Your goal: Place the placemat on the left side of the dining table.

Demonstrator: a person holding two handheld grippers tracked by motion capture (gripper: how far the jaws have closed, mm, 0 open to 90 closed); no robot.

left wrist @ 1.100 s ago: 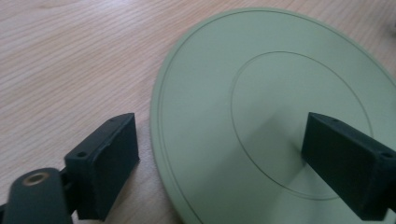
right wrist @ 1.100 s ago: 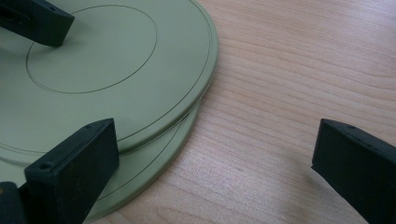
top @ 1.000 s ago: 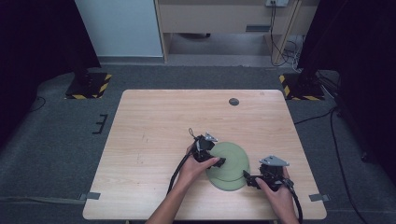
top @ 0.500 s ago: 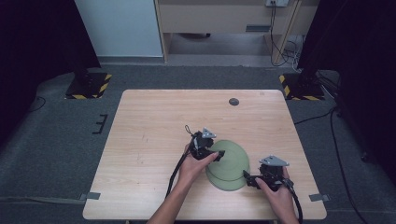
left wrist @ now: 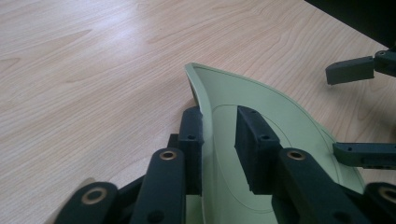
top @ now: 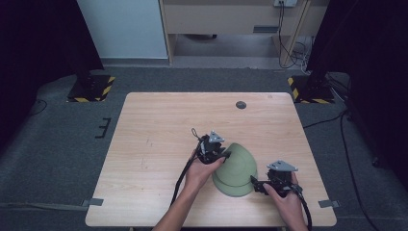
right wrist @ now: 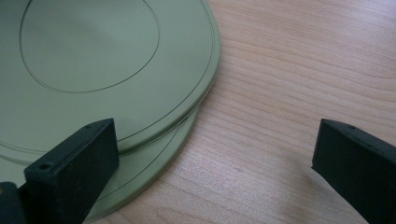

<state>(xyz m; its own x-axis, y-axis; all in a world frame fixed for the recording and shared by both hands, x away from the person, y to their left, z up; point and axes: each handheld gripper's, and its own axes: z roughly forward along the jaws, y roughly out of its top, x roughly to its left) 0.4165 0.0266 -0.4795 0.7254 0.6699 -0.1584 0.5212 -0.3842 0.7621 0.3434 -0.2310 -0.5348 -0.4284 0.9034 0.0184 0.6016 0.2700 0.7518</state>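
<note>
Two thin, smooth green plates (top: 236, 174) lie stacked near the pale wood-grain table's (top: 154, 130) front edge. The left tongs (left wrist: 218, 135), just closing, pinch the upper plate's raised rim (left wrist: 204, 100); the right tongs (right wrist: 212, 158) gape beside the stack. A small dark disc (top: 241, 105) sits near the back edge.

two plates (top: 236, 179) lie stacked near the table's (top: 159, 125) front edge, the upper one tilted up at its left; a small disc (top: 241, 105) sits far behind.
</note>
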